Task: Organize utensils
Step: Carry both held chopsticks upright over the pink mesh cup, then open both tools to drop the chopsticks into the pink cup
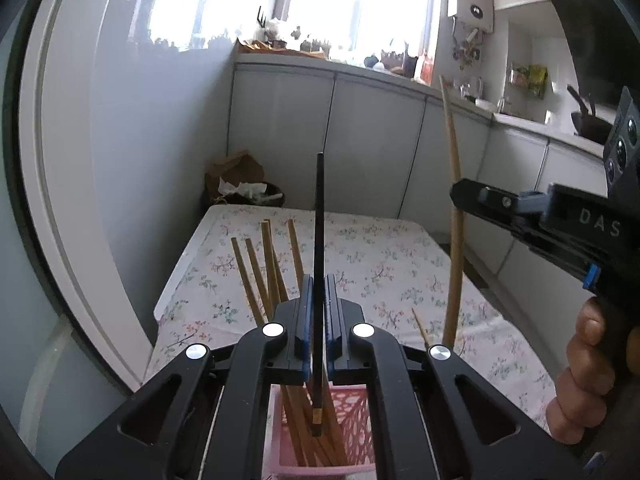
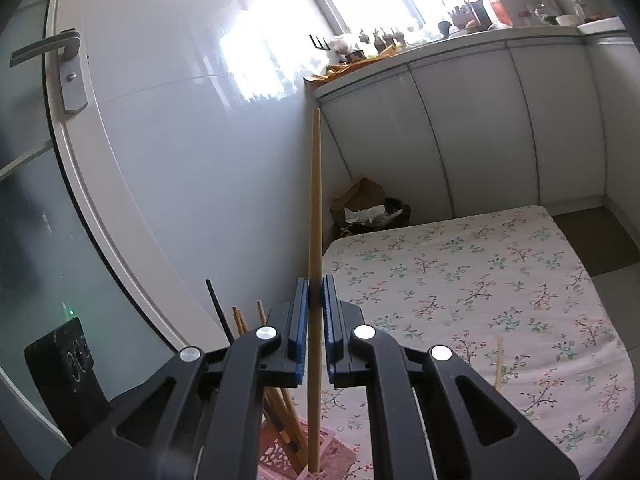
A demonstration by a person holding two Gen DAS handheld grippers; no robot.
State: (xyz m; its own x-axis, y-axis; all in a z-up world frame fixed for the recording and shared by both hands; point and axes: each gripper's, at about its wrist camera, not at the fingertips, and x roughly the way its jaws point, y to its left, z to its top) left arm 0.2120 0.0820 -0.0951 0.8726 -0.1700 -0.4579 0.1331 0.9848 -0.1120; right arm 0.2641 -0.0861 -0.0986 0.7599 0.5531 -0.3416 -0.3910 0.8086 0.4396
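My left gripper [image 1: 319,284] is shut on a black chopstick [image 1: 319,220] that stands upright. Its gold-banded lower end reaches into a pink lattice basket [image 1: 352,412], which holds several wooden chopsticks [image 1: 268,264]. My right gripper [image 2: 317,284] is shut on a long wooden chopstick [image 2: 315,200], also upright, whose lower tip is at the rim of the pink basket [image 2: 340,456]. In the left wrist view the right gripper [image 1: 464,196] comes in from the right, a hand [image 1: 580,360] on its grip. One wooden chopstick [image 2: 498,364] lies loose on the floral tablecloth [image 2: 480,280].
Behind the table's far edge, a brown paper bag and a dark bin [image 1: 240,184] sit on the floor. White cabinets [image 1: 380,140] run along the back and right. A glossy wall and a door with a lever handle [image 2: 68,68] close the left side.
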